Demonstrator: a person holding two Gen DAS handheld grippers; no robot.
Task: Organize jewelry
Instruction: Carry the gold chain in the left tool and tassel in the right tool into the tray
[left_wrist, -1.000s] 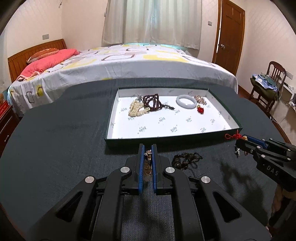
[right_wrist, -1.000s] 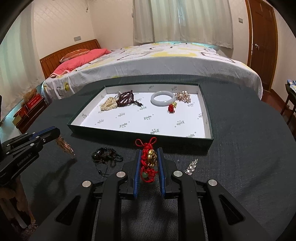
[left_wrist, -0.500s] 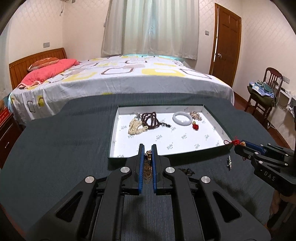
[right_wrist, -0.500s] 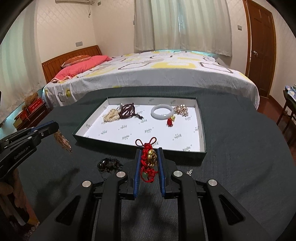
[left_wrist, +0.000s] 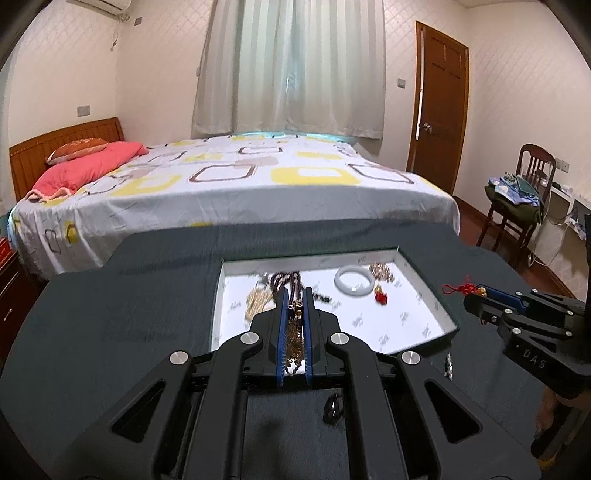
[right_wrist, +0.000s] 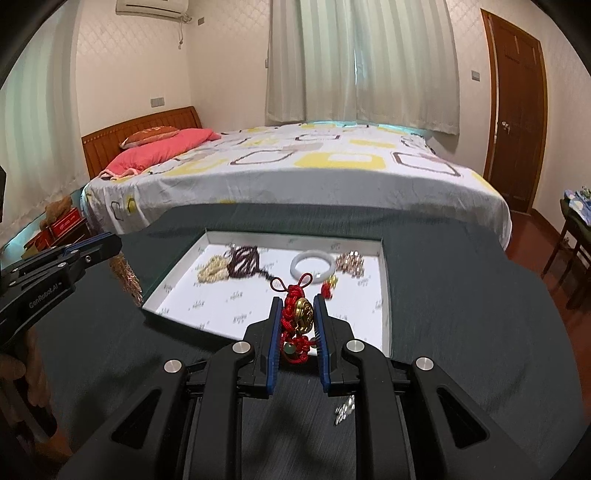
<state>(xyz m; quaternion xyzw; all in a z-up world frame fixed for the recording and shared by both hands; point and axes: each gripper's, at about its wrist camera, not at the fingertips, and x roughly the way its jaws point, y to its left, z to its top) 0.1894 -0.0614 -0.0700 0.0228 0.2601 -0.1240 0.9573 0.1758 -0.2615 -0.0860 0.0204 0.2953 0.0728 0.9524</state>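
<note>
On the dark tabletop (right_wrist: 461, 295), the tray (right_wrist: 384, 295) holds several pieces; left gripper (left_wrist: 295, 299) clamps a gold chain (left_wrist: 295, 332), right gripper (right_wrist: 297, 306) a red charm (right_wrist: 295, 317); two remain near the front edge.

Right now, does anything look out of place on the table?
Yes. Two pieces lie loose on the dark cloth outside the white-lined tray: a small silvery sparkly piece by its near right corner, and a dark beaded piece near the left tool.

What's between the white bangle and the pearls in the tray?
Dark red beads lie between the bangle and the pearls, seen from the right wrist.
</note>
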